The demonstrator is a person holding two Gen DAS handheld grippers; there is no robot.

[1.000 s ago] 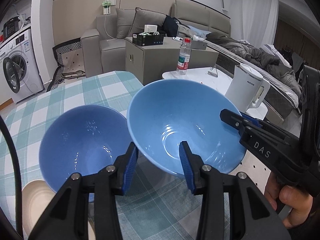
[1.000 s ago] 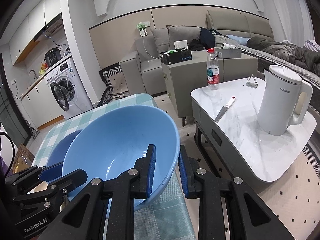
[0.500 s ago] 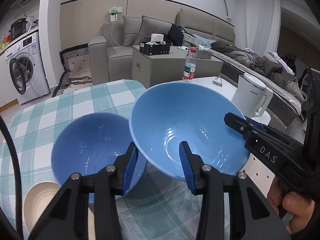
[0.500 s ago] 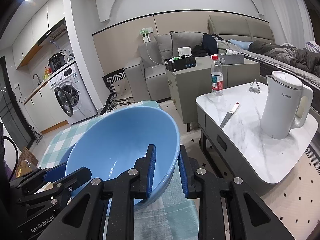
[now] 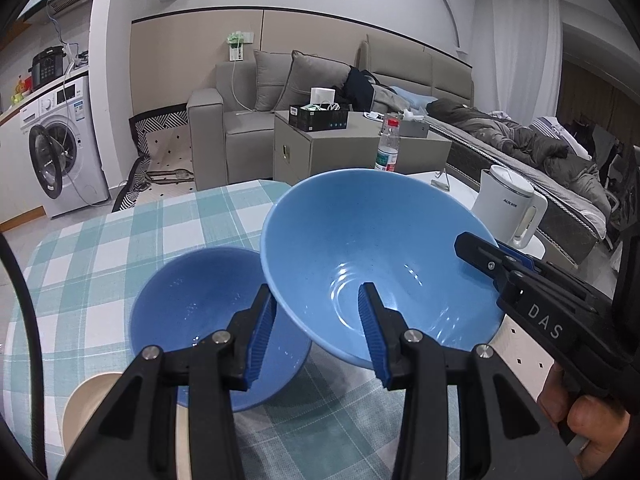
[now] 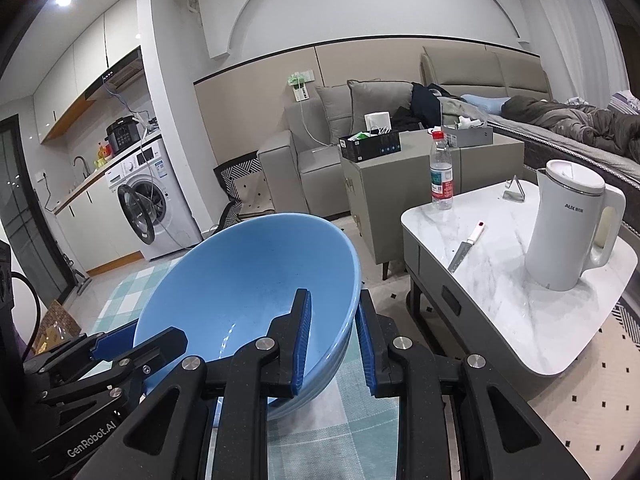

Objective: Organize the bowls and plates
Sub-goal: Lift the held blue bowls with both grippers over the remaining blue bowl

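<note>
A large light blue bowl (image 5: 380, 256) hangs tilted above the checked table (image 5: 120, 240). My right gripper (image 6: 334, 316) is shut on its right rim, one finger inside and one outside. In the left wrist view that gripper (image 5: 476, 248) reaches in from the right. My left gripper (image 5: 316, 320) straddles the bowl's near-left wall, one pad inside and one outside, and appears shut on it. A darker blue bowl (image 5: 200, 312) rests on the table just below and left. The light bowl (image 6: 248, 280) overhangs its right rim. A cream dish (image 5: 92, 400) lies at the near left.
A marble coffee table (image 6: 520, 320) stands to the right with a white kettle (image 6: 568, 224), a knife (image 6: 466, 246) and a water bottle (image 6: 441, 176). A sofa and a grey cabinet lie beyond. A hand (image 5: 584, 420) holds the right gripper.
Both grippers have risen with the light blue bowl between them. The darker bowl and the table have dropped lower in the views, and the light bowl now overlaps the darker bowl's rim.
</note>
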